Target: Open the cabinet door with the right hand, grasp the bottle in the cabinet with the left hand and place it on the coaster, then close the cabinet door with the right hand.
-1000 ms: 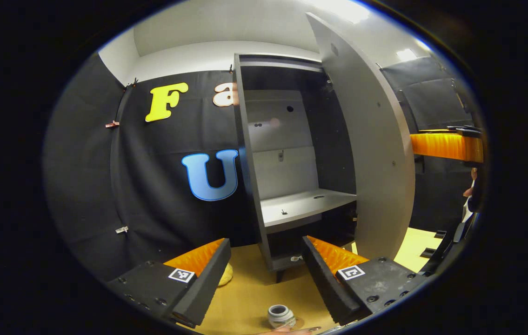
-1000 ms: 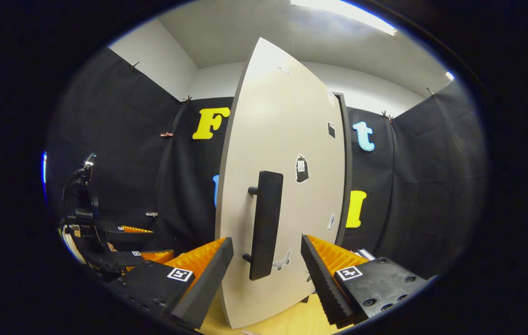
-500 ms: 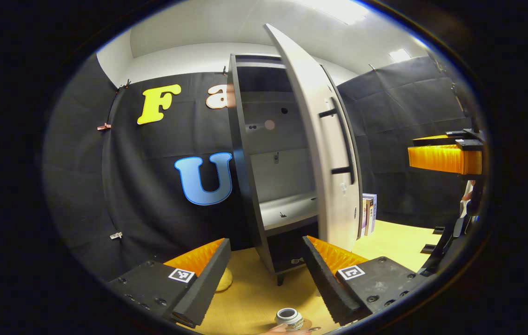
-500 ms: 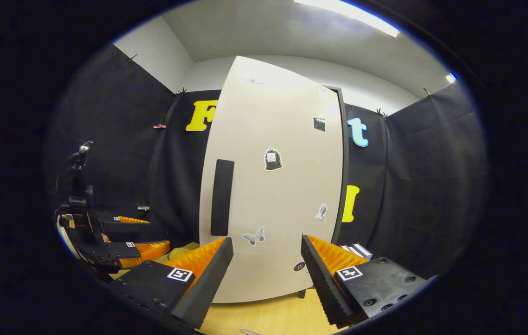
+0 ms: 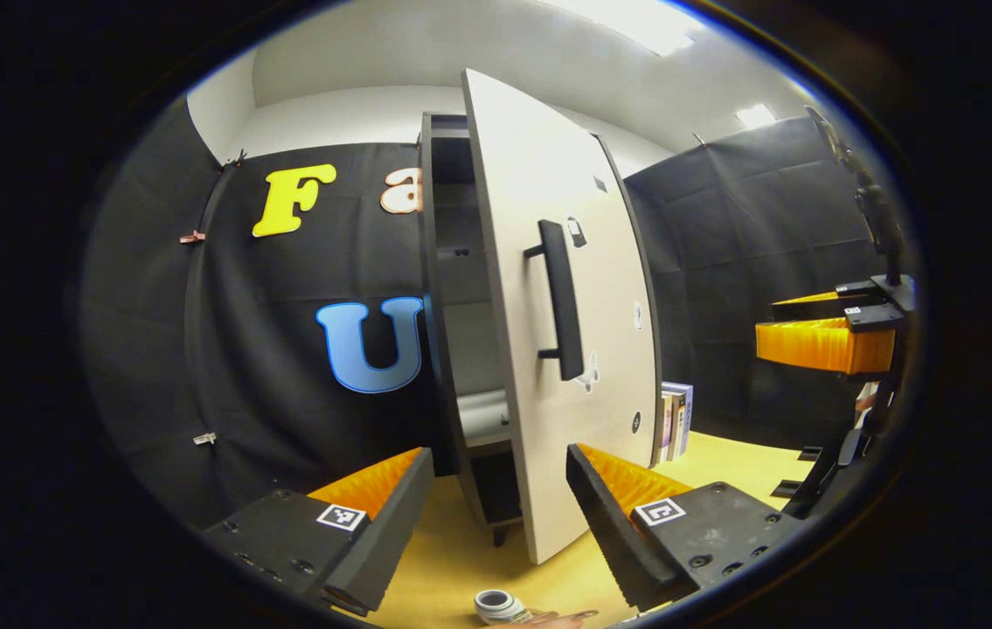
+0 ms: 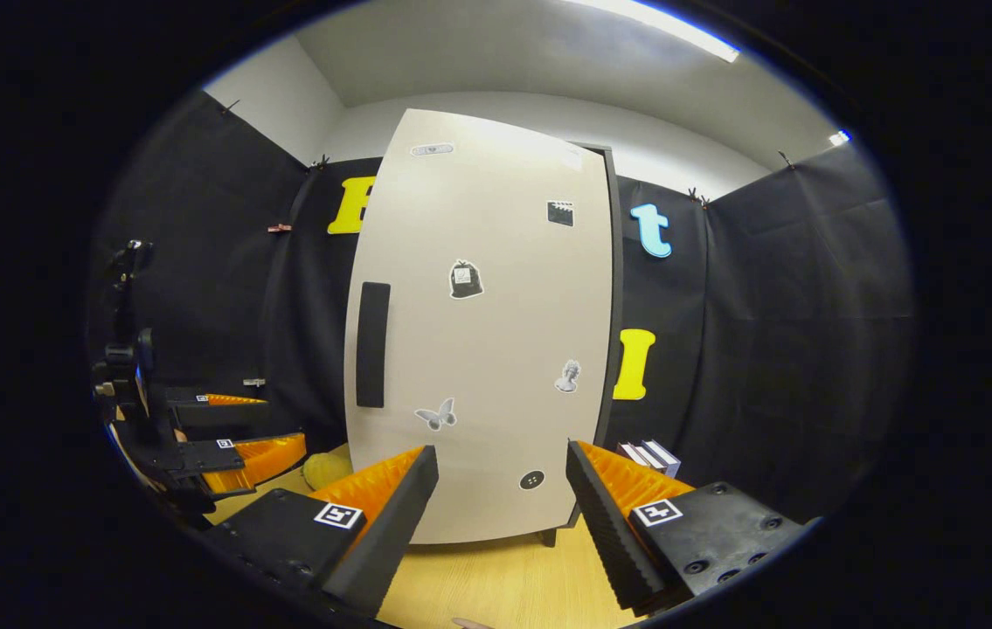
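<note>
The flat pale door (image 6: pixel 478 341) with a long black handle (image 6: pixel 372 344) is nearly shut. Both hand-held grippers, left (image 5: pixel 496 524) and right (image 6: pixel 500 524), gape wide, holding nothing. The round bottle (image 5: pixel 496 604) stands on the wooden worktop (image 5: pixel 461 559).

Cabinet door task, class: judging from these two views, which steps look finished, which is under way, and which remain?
Done: the bottle stands on the table outside the cabinet; the coaster under it is hard to make out. Both grippers are open and empty, the left gripper near the bottle. Under way: the cabinet door is ajar, a gap showing the shelf. Left: the right gripper, apart from the handle, must push it shut.
</note>
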### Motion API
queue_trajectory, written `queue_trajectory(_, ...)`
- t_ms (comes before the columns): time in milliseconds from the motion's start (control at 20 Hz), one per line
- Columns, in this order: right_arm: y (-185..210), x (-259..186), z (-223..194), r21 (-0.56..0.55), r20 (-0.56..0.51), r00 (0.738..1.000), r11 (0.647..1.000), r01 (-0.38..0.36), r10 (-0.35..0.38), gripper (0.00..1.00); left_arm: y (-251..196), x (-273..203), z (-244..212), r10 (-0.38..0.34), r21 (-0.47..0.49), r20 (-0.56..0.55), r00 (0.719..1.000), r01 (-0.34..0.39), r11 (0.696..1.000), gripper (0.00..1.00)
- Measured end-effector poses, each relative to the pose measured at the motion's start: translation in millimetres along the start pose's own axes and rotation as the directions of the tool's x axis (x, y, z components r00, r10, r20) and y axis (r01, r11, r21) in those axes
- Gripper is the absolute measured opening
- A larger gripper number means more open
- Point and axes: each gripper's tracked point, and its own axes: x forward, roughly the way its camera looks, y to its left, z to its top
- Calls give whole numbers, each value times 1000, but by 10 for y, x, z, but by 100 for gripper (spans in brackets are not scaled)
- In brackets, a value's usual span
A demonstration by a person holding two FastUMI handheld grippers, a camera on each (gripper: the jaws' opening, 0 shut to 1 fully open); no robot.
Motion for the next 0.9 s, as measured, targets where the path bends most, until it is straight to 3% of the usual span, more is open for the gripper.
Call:
queue_trajectory(600, -301, -93, -62, 5, -38, 998, 999, 43, -43, 98, -313, 111, 147, -28, -33, 39, 999, 29, 999, 96)
queue_trajectory(900, -455, -90, -84, 14, -53, 995, 996, 84, -83, 97, -457, 196, 89, -58, -60, 8, 998, 58, 997, 96)
